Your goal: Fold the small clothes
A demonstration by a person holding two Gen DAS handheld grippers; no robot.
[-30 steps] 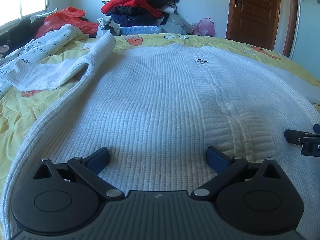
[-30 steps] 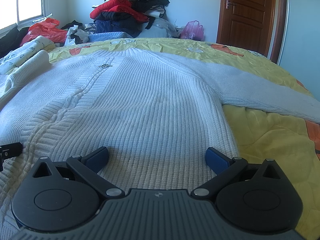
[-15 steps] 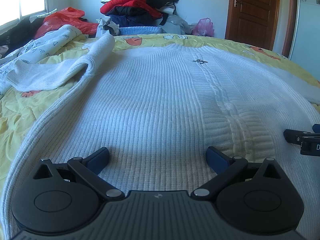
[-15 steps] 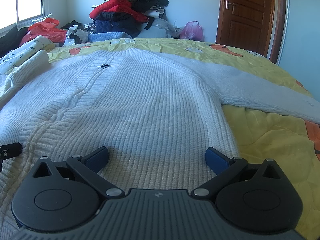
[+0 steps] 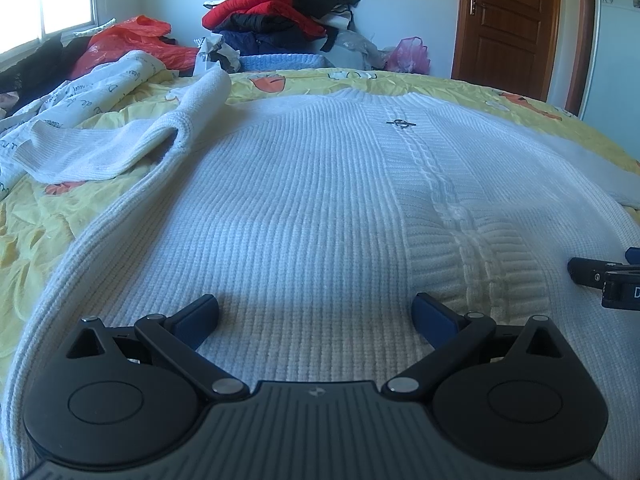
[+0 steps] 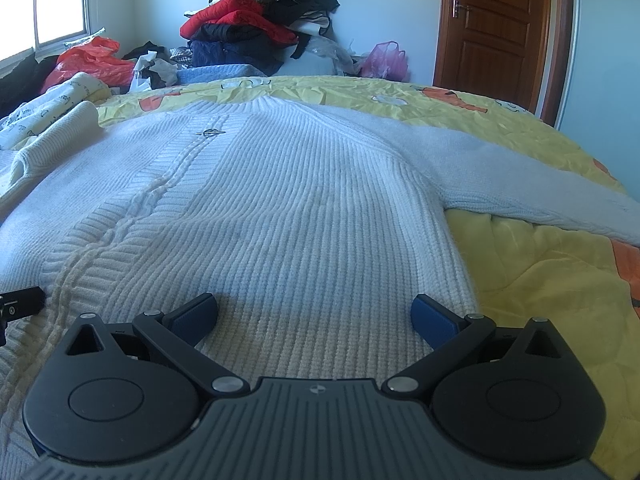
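With both hand-held grippers spread wide over the hem, left hand-held gripper point(image 5: 314, 312) and right hand-held gripper point(image 6: 314, 312) pinching nothing, white knit sweater point(image 5: 320, 200) spread flat across the bed point(image 6: 540, 280). Risk of pinching only the top knit layer, or quilt with it, dragging the body askew. Bunched sleeve point(image 5: 120, 148) toward the bed's left edge fully shown only from the left wrist; outstretched sleeve point(image 6: 520, 176) toward the right edge only from the right.

A sweater point(image 5: 304, 208) lies flat on the bed point(image 6: 540, 272), clothes pile point(image 5: 280, 12) far behind, door point(image 5: 508, 20) far right.

Sweater's point(image 6: 280, 220) right sleeve end, beyond the frame edge.
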